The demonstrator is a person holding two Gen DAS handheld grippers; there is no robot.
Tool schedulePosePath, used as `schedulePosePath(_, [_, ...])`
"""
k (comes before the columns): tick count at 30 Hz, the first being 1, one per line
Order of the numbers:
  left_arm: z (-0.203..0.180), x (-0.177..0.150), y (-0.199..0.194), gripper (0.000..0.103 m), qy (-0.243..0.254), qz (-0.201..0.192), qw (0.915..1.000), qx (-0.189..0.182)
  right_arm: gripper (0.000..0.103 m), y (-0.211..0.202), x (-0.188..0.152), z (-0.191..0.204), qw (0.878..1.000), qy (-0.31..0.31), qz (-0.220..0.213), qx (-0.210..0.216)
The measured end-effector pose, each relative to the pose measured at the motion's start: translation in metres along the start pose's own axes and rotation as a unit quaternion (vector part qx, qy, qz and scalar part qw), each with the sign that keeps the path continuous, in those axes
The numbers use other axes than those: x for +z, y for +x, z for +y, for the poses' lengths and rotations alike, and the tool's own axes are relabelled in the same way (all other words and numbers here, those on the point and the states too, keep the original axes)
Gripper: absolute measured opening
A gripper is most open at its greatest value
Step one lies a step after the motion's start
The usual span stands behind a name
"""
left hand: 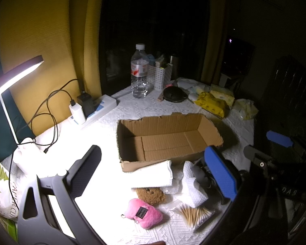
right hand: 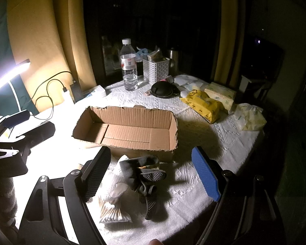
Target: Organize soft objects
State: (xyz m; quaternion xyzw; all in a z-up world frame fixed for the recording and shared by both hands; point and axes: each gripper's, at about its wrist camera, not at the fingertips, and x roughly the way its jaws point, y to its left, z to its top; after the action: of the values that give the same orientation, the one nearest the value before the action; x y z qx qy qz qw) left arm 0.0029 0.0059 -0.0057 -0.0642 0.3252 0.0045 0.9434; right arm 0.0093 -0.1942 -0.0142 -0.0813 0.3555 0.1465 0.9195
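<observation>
My left gripper (left hand: 153, 173) is spread wide and holds nothing, hovering over the soft things just in front of the empty cardboard box (left hand: 165, 136) on the tabletop (left hand: 132, 110): a folded white towel (left hand: 153, 174) touching the box's near wall, a brown sponge (left hand: 151, 196) and a pink plush pouch (left hand: 143, 213) nearer me. My right gripper (right hand: 153, 175) is also spread wide and empty, above dark grey socks (right hand: 144, 175) before the box.
</observation>
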Motion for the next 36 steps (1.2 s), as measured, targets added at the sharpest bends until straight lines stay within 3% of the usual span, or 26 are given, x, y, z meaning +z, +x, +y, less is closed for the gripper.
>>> schedulePosePath(9, [-0.002,-0.007,0.007,0.102,0.007,0.008,0.9999,0.005,0.084,0.006,-0.003,-0.011,1.0,0.009,0.004,0.009])
schedulePosePath(27, [0.009,-0.083,0.059,0.102,0.01,0.121,0.9913,0.052,0.084,0.054,-0.051,-0.034,0.997,0.013,0.048,0.067])
schedulePosePath(36, [0.016,-0.117,0.082,0.102,0.005,0.173,0.9828,0.063,0.076,0.09,-0.067,-0.044,0.992,0.028,0.081,0.092])
